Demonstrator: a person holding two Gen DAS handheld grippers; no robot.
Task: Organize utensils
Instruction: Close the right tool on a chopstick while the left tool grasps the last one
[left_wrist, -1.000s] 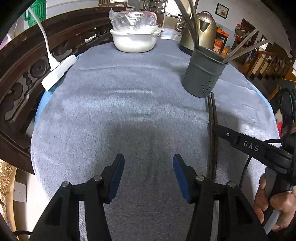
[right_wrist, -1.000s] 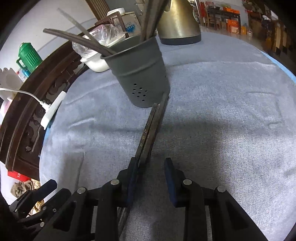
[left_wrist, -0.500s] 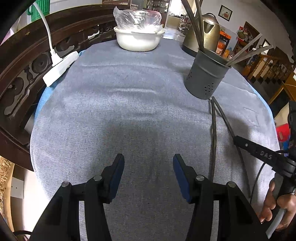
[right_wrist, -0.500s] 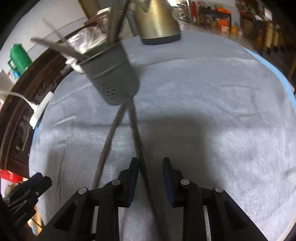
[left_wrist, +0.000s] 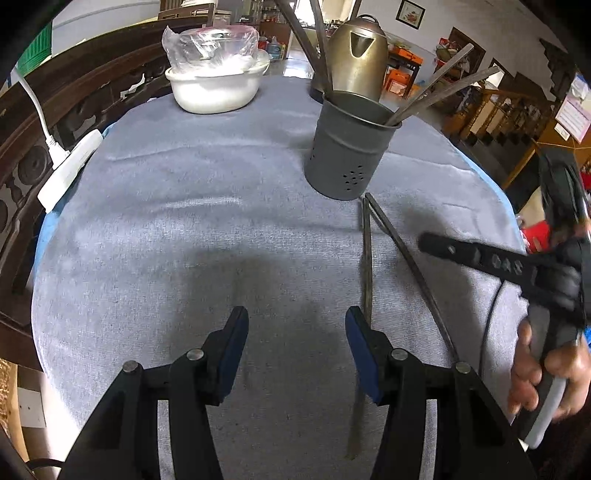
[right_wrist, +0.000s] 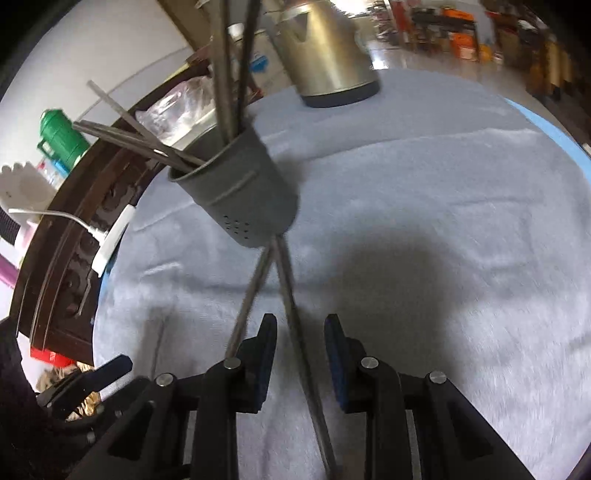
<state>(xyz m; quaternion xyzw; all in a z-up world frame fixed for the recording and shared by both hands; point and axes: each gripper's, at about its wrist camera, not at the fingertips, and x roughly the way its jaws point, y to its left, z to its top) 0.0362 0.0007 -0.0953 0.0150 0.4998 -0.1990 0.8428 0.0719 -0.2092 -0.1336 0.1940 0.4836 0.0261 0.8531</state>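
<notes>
A grey perforated utensil holder (left_wrist: 349, 153) (right_wrist: 245, 194) stands on the blue-grey cloth with several dark chopsticks in it. Two loose chopsticks lie on the cloth in a V, tips meeting at the holder's base: one (left_wrist: 366, 266) (right_wrist: 247, 299) and the other (left_wrist: 410, 266) (right_wrist: 295, 317). My left gripper (left_wrist: 295, 341) is open and empty, just left of them. My right gripper (right_wrist: 300, 354) is open, its jaws straddling the second chopstick without touching it; it shows blurred in the left wrist view (left_wrist: 480, 254).
A white bowl covered in plastic (left_wrist: 218, 85) and a brass kettle (left_wrist: 354, 62) (right_wrist: 325, 51) stand at the back. A white power strip (left_wrist: 68, 166) (right_wrist: 112, 236) lies at the left edge beside a dark carved wooden rail (left_wrist: 22, 140).
The two chopsticks, side by side a second ago, are now spread into a V. My right gripper has pulled back and turned, and now straddles the right one. Left gripper unchanged.
</notes>
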